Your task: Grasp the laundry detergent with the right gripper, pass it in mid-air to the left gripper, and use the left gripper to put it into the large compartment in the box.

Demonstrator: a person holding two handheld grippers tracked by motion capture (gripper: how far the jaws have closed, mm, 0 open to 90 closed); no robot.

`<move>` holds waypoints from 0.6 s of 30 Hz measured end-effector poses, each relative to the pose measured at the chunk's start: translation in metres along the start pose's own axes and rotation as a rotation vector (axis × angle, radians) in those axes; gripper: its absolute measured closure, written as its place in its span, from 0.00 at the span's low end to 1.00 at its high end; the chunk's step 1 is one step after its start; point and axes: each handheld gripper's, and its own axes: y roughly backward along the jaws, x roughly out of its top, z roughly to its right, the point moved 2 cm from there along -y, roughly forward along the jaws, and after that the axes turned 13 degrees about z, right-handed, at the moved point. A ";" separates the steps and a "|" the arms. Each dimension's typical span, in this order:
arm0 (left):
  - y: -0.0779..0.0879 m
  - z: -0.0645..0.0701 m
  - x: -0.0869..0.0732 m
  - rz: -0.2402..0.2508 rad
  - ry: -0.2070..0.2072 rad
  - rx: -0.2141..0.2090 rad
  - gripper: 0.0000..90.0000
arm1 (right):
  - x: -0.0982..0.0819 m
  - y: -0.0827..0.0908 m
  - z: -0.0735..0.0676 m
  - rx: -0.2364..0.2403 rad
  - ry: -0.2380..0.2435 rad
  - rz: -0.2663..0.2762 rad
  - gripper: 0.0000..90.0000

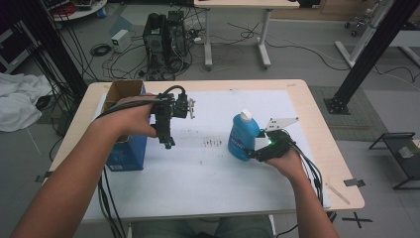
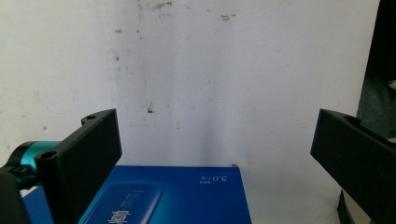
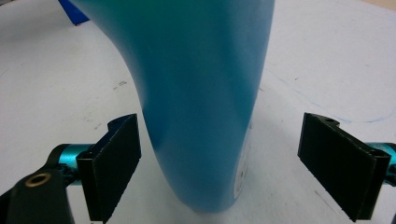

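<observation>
Tabletop [image 1: 208, 183]: white sheet, scuffed.
Blue open-topped cardboard box [image 1: 126, 144]: left edge, likely the destination.
Blue plastic bottle, white cap [image 1: 242, 135]: upright, centre-right.
Right gripper [image 1: 255, 152]: jaws spread, bracketing bottle, unclenched.
Left gripper [image 1: 168, 141]: jaws released, hovering beside box, waiting.

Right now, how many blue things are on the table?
2: a blue bottle standing right of the middle, between the right gripper's open jaws, and a blue box at the left edge.
</observation>
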 end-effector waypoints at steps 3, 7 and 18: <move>0.000 0.000 0.000 -0.008 0.005 -0.004 0.02 | 0.000 -0.004 -0.001 -0.002 0.001 0.000 0.14; -0.001 0.000 0.000 -0.013 -0.004 -0.001 0.02 | 0.002 -0.011 -0.004 -0.007 0.021 0.017 0.14; 0.001 0.002 -0.005 -0.005 0.013 -0.002 0.02 | 0.006 -0.019 -0.007 -0.037 0.024 0.038 0.14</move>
